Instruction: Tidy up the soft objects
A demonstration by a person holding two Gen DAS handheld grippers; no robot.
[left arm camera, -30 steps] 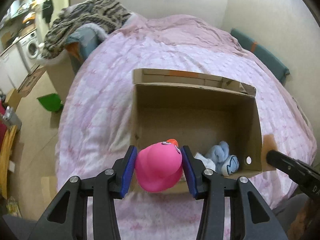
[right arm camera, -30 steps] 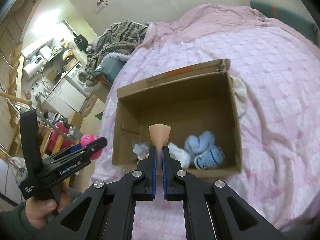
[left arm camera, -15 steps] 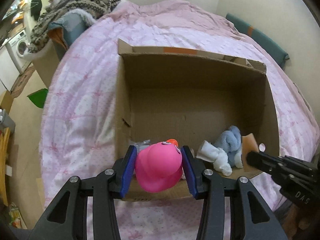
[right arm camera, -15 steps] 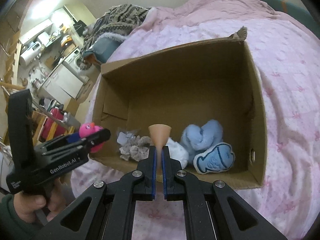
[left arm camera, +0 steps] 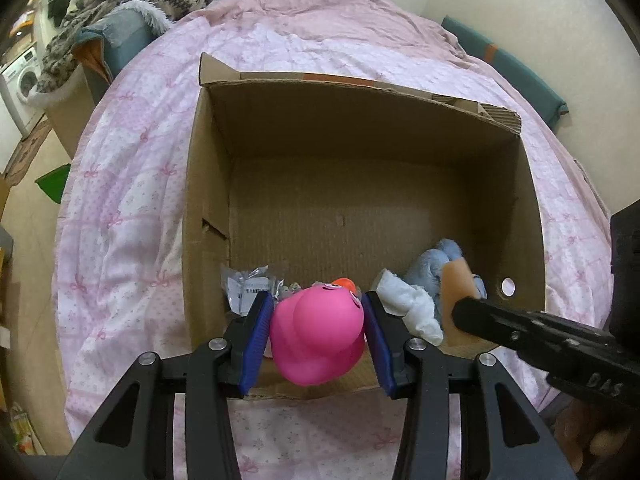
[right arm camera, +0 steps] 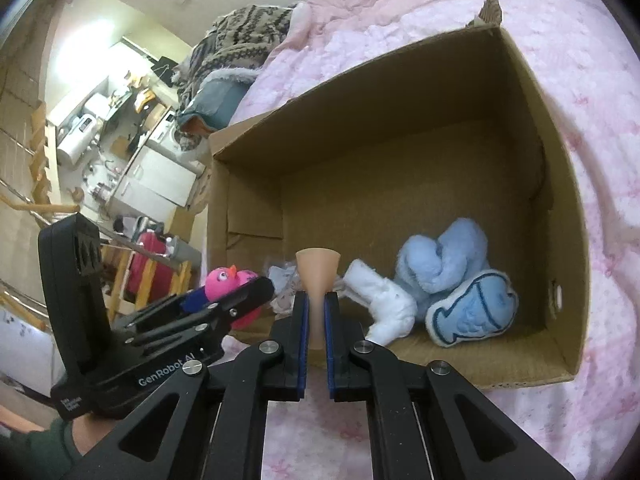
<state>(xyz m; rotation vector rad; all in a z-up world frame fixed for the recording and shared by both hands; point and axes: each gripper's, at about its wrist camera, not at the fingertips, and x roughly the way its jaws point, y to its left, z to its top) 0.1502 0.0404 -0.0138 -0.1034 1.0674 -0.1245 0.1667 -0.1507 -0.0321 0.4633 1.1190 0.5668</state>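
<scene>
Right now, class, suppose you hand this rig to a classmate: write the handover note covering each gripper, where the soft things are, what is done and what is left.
Left gripper: jaws shut on the pink duck toy, held at the near rim of the cardboard box.
Right gripper: jaws shut on a thin peach-coloured piece, also at the near rim.
Done: a light blue plush, a blue fish cushion, a white cloth and a small clear packet lie in the box, on the pink bedspread.
Left: lower both held items into the box and release.
</scene>
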